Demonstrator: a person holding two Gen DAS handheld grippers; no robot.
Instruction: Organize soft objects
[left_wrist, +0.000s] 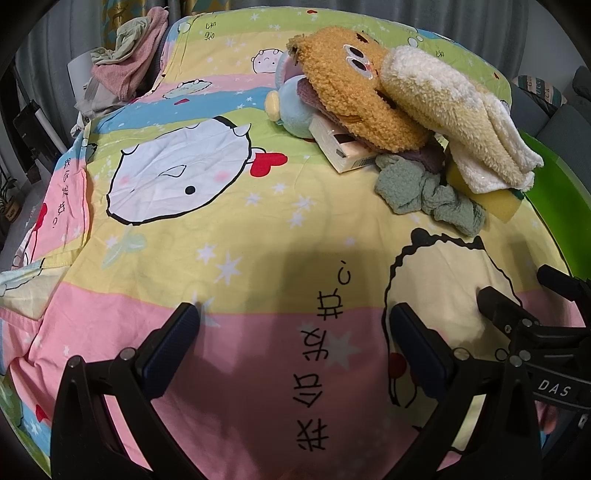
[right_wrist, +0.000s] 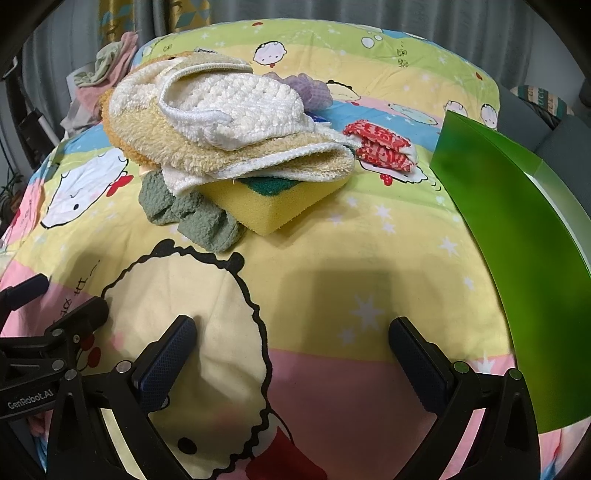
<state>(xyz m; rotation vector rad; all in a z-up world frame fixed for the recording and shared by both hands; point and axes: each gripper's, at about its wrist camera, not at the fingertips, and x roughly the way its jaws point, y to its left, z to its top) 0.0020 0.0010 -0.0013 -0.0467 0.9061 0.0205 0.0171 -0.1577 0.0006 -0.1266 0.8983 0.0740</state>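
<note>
Pile of soft things (right_wrist: 229, 147) sits on the cartoon-print bed sheet (left_wrist: 229, 229) ahead of both grippers: a fuzzy orange plush (left_wrist: 354, 92) with stitched eyes, a cream-and-white fleece cloth (right_wrist: 236, 122) draped over it, a crumpled grey-green cloth (right_wrist: 192, 214) and a yellow sponge (right_wrist: 273, 206) with a green scrub face at the near edge. A red patterned cloth (right_wrist: 380, 147) lies just beside the pile, near a green box (right_wrist: 517, 236). The left gripper (left_wrist: 295, 317) and right gripper (right_wrist: 291, 328) hover over the sheet, fingers spread wide and holding nothing.

Smooth printed cotton bedsheet (right_wrist: 332, 258); fluffy terry cream towel (right_wrist: 229, 107); porous foam yellow sponge (right_wrist: 266, 206); nubby green cloth (right_wrist: 192, 214); glossy plastic green bin (right_wrist: 517, 236).
</note>
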